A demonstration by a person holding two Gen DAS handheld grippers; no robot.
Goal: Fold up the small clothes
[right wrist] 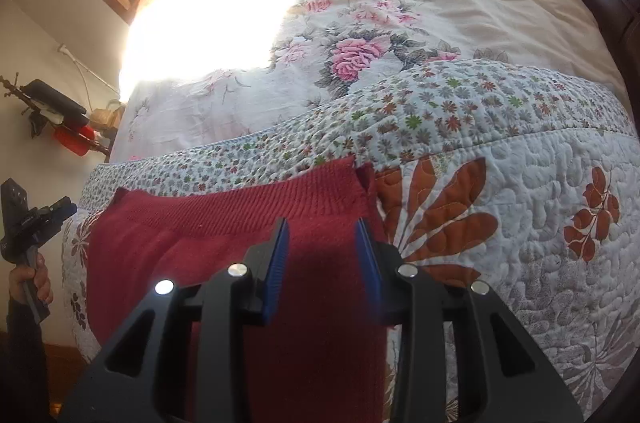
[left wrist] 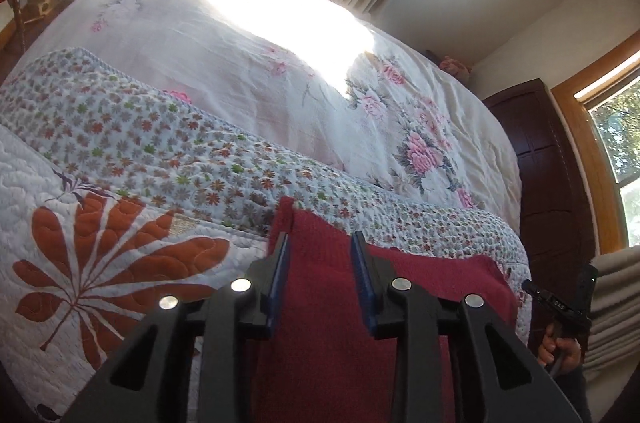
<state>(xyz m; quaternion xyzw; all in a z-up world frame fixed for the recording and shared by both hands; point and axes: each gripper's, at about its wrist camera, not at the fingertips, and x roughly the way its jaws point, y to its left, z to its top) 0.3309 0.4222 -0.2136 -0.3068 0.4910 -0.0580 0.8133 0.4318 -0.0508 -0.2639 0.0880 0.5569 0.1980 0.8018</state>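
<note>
Fingers of the left gripper (left wrist: 322, 243) stand apart in the left wrist view, blue pads facing each other with a clear gap and nothing caught between them. Beyond and below them lies the red knit garment (left wrist: 328, 303), spread on the quilted bedspread (left wrist: 100, 183) at the near edge of the bed; one upper corner of the garment rises just beside the tip of the left-hand finger. Past the small-flower band of the quilt comes a pale sheet printed with pink roses (left wrist: 280, 95), washed out by sun higher up. At the right edge a hand (left wrist: 560, 349) grips the handle of the right gripper (left wrist: 560, 297), seen small and from the side; whether it is spread or closed there I cannot tell. A dark wooden cabinet (left wrist: 548, 163) stands behind it.

The right wrist view looks over the right gripper (right wrist: 324, 231), its fingers likewise parted and released, holding nothing, hovering over the same red knit garment (right wrist: 224, 223). Here the ribbed hem runs across the frame, and the garment hangs down over the bed's edge, which the other view hardly shows. No container is visible in either view. At far left a hand (right wrist: 32, 281) holds the left gripper (right wrist: 44, 213), well apart from the garment.
</note>
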